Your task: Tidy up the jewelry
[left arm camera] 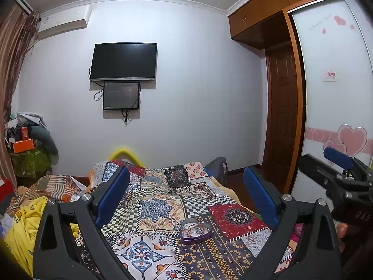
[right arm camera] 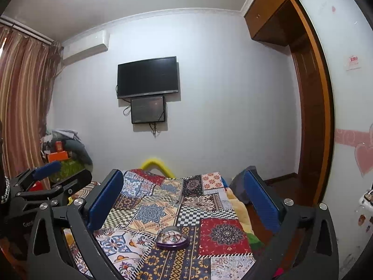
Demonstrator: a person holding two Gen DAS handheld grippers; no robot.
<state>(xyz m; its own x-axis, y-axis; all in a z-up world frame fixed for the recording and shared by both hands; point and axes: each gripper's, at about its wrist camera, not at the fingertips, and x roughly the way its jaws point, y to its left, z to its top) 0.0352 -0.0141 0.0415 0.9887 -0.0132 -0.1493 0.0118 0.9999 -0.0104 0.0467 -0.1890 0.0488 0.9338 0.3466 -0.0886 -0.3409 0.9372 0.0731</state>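
A purple heart-shaped jewelry box [left arm camera: 195,231] with a clear lid lies on the patchwork bedspread [left arm camera: 158,200], with rings and chains showing inside it. My left gripper [left arm camera: 186,175] stands open above and behind the box, its blue pads wide apart and nothing between them. My right gripper [right arm camera: 184,175] is open in the same way over the same box [right arm camera: 172,238], apart from it. Each gripper shows at the edge of the other's view: the right gripper [left arm camera: 324,161] at the right, the left gripper [right arm camera: 63,175] at the left.
A TV [left arm camera: 123,61] and a smaller screen hang on the far wall. Piled clothes and a yellow garment [left arm camera: 25,221] lie left of the bed. A wardrobe [left arm camera: 335,93] with heart stickers and a wooden door [left arm camera: 282,116] stand at the right, striped curtains [right arm camera: 21,105] at the left.
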